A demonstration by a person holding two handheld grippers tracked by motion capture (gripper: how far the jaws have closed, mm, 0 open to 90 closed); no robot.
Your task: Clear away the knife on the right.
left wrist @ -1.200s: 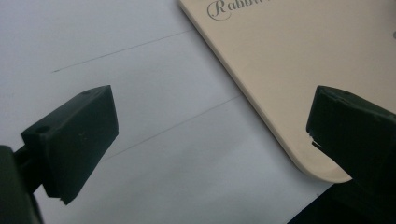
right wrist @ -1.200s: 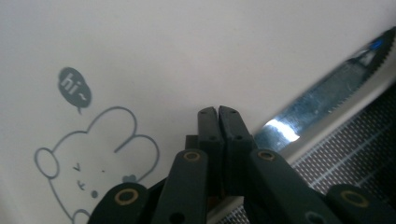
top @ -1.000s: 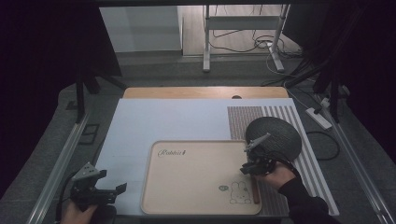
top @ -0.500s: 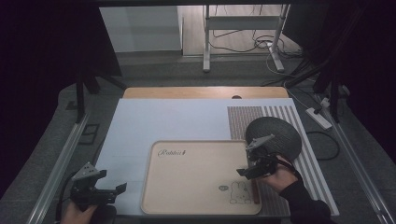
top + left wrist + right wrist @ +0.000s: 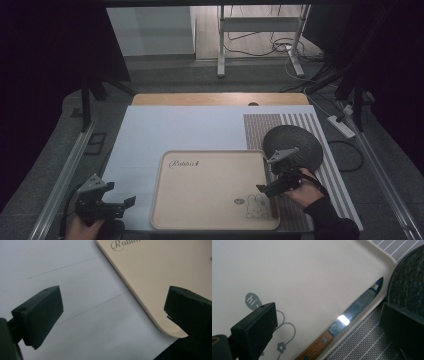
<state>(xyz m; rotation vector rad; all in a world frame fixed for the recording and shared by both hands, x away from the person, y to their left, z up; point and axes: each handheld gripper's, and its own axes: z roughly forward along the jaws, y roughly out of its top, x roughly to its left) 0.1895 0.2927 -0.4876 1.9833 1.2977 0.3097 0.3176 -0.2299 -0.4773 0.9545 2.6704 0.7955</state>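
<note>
Left gripper sits low at the desk's near-left corner, held in a hand, hovering over the white sheet just left of the tray. Its 2 fingers are released, spread wide, nothing between them; in the left gripper view the gap shows bare white sheet and the tray's rounded near corner.

Tray is cream, rectangular, with "Rabbit" lettering at its far left and a rabbit drawing at its near right.

Knife lies flat along the tray's right edge: wooden riveted handle toward the near side, serrated blade pointing away toward the dark round mat. In the high view the handle shows as a thin brown strip at the tray edge.

Right gripper, in the right hand, hovers above the tray's right edge just over the knife. Its 2 fingers are released and wide apart; the knife lies below and between them, closer to the finger on the mat side, touching neither. That finger sits over the striped placemat and the mat's rim.
</note>
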